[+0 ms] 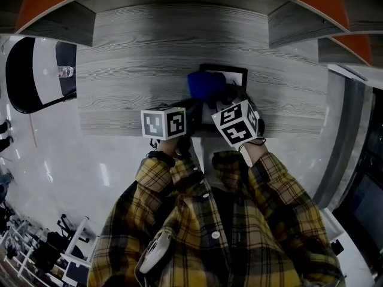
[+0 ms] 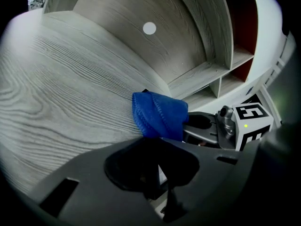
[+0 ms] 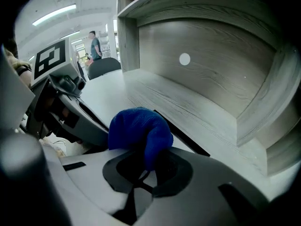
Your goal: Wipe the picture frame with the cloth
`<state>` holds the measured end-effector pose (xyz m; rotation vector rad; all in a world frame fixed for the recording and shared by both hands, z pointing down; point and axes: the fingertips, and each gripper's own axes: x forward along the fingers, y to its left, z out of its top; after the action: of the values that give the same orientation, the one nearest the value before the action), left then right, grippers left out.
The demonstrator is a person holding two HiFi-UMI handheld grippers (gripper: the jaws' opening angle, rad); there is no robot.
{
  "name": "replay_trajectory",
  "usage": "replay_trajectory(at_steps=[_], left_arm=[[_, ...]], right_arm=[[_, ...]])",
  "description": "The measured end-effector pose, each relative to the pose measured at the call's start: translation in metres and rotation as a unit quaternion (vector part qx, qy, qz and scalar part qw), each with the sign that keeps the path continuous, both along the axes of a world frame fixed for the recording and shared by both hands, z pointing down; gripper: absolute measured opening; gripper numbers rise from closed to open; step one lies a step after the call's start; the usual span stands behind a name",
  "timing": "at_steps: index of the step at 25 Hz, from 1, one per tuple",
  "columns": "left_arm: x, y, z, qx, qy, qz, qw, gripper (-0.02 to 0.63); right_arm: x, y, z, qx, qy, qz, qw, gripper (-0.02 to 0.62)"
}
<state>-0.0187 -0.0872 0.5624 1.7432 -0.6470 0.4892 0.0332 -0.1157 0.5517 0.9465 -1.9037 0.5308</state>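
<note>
We see the blue cloth (image 1: 200, 84) bunched into a soft, rounded wad. It is pinched between the jaws of the right gripper (image 3: 143, 171) and pressed onto the picture frame (image 1: 230, 72). The frame is black-edged with a pale inside. It lies flat near the front of the grey wood-grain desk (image 1: 131, 70), its far side showing beyond the cloth.

Wearing a yellow-and-black plaid shirt (image 1: 263, 220), white buttons running down it. White cubes bearing black square markers riding on left gripper (image 1: 192, 106) and right gripper (image 1: 222, 97).
</note>
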Motion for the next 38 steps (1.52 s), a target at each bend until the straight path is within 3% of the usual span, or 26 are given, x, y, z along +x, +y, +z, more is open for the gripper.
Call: replay_trajectory(at_steps=[13,20,23,26,31,35,38], left_arm=[[0.0,-0.002,0.001,-0.004,0.007,-0.005,1.0,0.064],[0.001,-0.002,0.001,-0.005,0.008,-0.006,0.9999,0.064],[0.001,-0.001,0.001,-0.007,0.01,-0.005,0.9999,0.064],[0.001,-0.002,0.001,-0.007,0.011,-0.005,0.9999,0.064],[0.001,-0.001,0.001,-0.006,0.01,-0.003,0.9999,0.064],[0.0,0.0,0.0,-0.007,0.008,-0.003,0.9999,0.064],[0.001,-0.001,0.001,-0.007,0.01,-0.004,0.9999,0.064]], right_arm=[[0.086,0.027,-0.005,-0.008,0.063,0.071,0.995,0.038],[0.122,0.04,0.0,-0.024,0.051,0.128,0.99,0.038],[0.104,0.037,-0.042,0.011,0.002,0.121,0.993,0.038],[0.063,0.039,-0.096,0.037,-0.068,0.084,0.993,0.038],[-0.004,0.063,-0.129,0.0,-0.154,0.019,0.988,0.038],[-0.035,0.069,-0.08,-0.048,-0.154,0.008,0.987,0.038],[-0.039,0.058,-0.039,-0.048,-0.111,0.008,0.993,0.038]])
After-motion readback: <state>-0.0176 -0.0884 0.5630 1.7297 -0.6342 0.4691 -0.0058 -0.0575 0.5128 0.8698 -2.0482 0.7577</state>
